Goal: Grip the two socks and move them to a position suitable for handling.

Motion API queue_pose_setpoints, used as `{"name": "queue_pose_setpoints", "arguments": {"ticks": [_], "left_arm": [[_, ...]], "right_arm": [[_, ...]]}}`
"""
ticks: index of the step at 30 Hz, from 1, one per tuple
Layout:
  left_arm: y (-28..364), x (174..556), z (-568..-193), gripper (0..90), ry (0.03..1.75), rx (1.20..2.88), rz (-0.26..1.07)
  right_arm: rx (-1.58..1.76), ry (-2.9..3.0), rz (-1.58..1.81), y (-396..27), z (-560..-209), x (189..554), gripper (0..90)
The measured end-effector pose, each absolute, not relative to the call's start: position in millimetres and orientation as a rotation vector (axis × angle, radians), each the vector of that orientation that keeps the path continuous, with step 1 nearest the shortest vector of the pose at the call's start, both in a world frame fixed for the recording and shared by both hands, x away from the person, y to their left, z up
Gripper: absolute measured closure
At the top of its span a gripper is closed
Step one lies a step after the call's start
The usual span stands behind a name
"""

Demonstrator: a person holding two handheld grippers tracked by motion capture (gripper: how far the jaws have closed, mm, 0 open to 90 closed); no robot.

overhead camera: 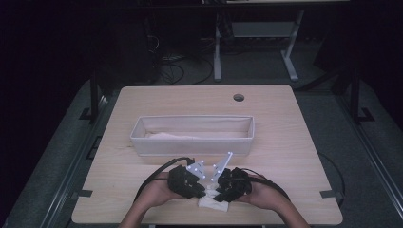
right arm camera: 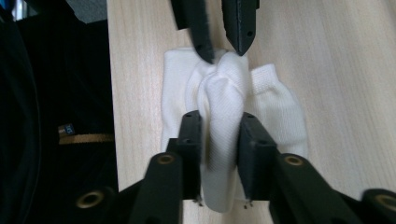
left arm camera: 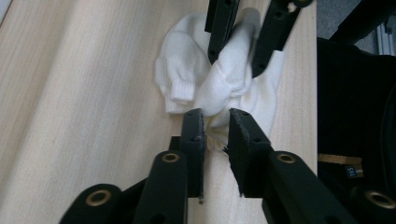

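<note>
- A white sock (overhead camera: 212, 201) lies bunched at the near edge of the table (overhead camera: 294, 142), about midway along it and close to the person's body.
- The left gripper (left arm camera: 215, 116) and the right gripper (right arm camera: 219, 117) meet over the sock from opposite sides, their tips nearly touching each other in the high view.
- In the right gripper view, its two black jaws stand a narrow way apart with a raised fold of the sock pinched between the pads; the fabric fills the gap and bulges out above and below it.
- In the left gripper view, its jaws are also only slightly parted, with the gathered end of the same fold between their tips; whether the pads actually press the cloth there I cannot tell.
- A ribbed cuff (left arm camera: 182, 91) sticks out to one side of the bunch and lies flat on the wood.
- A long white fabric bin (overhead camera: 192, 136) stands across the middle of the table, well apart from the sock, with pale cloth (overhead camera: 166, 135) lying inside.
</note>
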State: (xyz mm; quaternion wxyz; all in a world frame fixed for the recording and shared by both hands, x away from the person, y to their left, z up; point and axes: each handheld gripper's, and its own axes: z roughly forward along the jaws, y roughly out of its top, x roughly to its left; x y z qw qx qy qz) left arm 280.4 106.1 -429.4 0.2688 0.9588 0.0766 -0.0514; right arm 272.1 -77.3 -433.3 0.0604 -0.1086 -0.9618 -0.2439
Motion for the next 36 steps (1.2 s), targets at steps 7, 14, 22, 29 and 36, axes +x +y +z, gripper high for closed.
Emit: {"name": "queue_pose_setpoints", "arguments": {"ticks": [7,14,22,29,36], "left_arm": [[101,282,-434,80.6,0.225,2.595,-0.143],[99,283,-433,80.5,0.224,2.596,-0.148],[102,286,-431,80.6,0.248,2.580,-0.136],[105,285,-427,80.5,0.250,2.562,-0.120],[104,282,-425,80.5,0.223,2.562,-0.121]], "right_arm": [[-0.307,-2.945,-0.765,-83,-426,268,56.7],[-0.289,-2.978,-0.794,-91,-417,264,52.1],[-0.220,-3.052,-0.774,-88,-414,257,49.2],[-0.277,-3.063,-0.741,-85,-417,263,70.4],[-0.355,-3.021,-0.713,-84,-424,273,80.4]]}}
